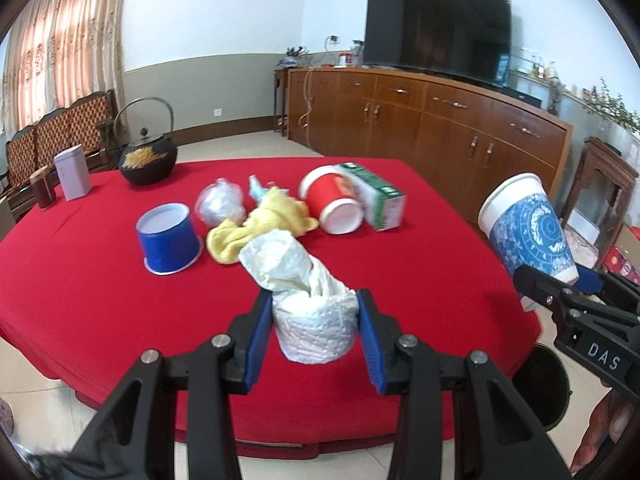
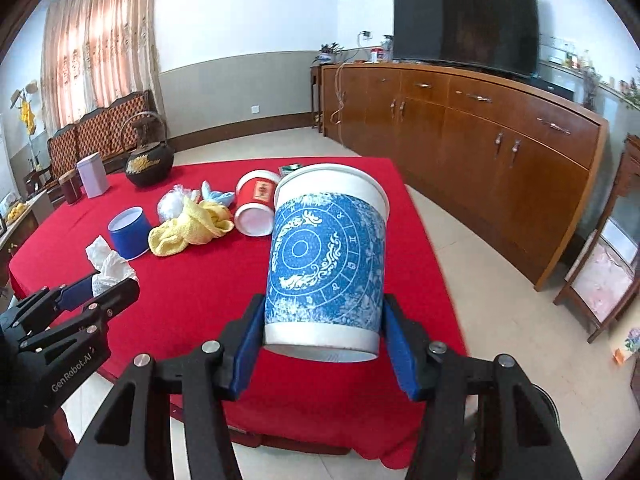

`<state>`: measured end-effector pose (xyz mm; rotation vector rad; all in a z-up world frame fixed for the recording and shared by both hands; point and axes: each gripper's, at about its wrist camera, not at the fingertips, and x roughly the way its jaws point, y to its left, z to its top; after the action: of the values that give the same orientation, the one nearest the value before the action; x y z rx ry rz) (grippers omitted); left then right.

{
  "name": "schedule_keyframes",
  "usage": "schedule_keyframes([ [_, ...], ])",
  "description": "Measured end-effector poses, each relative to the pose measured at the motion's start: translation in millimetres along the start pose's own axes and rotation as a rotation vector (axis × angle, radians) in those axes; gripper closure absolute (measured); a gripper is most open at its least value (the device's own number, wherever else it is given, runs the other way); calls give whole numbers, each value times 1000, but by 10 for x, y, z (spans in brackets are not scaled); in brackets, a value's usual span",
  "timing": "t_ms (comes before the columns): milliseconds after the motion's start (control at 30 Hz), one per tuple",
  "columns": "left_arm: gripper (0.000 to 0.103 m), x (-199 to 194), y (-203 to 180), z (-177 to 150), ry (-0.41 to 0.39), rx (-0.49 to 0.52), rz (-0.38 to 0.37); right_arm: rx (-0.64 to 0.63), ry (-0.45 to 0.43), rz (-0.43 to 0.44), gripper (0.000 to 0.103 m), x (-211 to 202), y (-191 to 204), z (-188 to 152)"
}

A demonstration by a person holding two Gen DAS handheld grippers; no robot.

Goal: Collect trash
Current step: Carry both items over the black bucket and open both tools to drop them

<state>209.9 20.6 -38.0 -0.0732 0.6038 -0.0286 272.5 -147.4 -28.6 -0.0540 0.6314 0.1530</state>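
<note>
My left gripper (image 1: 315,320) is shut on a crumpled white tissue (image 1: 304,292) and holds it above the near edge of the red table (image 1: 100,300). My right gripper (image 2: 324,332) is shut on a blue-patterned paper cup (image 2: 326,256), lifted at the table's right side; the cup also shows in the left wrist view (image 1: 528,226). On the table lie an upturned blue cup (image 1: 168,238), a yellow cloth (image 1: 260,224), a clear plastic wad (image 1: 220,202), a tipped red cup (image 1: 334,200) and a green-white carton (image 1: 376,196).
A black iron teapot (image 1: 148,156), a white tin (image 1: 74,172) and a brown jar (image 1: 42,188) stand at the table's far left. A dark round bin (image 1: 540,384) sits on the floor below the right table edge. A wooden sideboard (image 1: 440,120) with a TV lines the wall.
</note>
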Motion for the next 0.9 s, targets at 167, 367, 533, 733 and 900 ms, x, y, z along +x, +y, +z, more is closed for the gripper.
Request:
schedule_keyframes([
  [167, 60, -83, -259, 5, -5, 36, -39, 29, -7, -40, 45, -233, -295, -114],
  [367, 60, -179, -599, 25, -20, 78, -94, 67, -21, -96, 45, -518, -657, -235],
  [533, 60, -228, -878, 14, -28, 109, -137, 105, -28, -145, 45, -743, -987, -351],
  [733, 60, -243, -1207, -19, -28, 149, -192, 147, -30, -200, 45, -982, -1381, -532],
  [900, 60, -240, -1527, -91, -17, 186, -238, 181, -20, -241, 45, -1116, -1715, -706],
])
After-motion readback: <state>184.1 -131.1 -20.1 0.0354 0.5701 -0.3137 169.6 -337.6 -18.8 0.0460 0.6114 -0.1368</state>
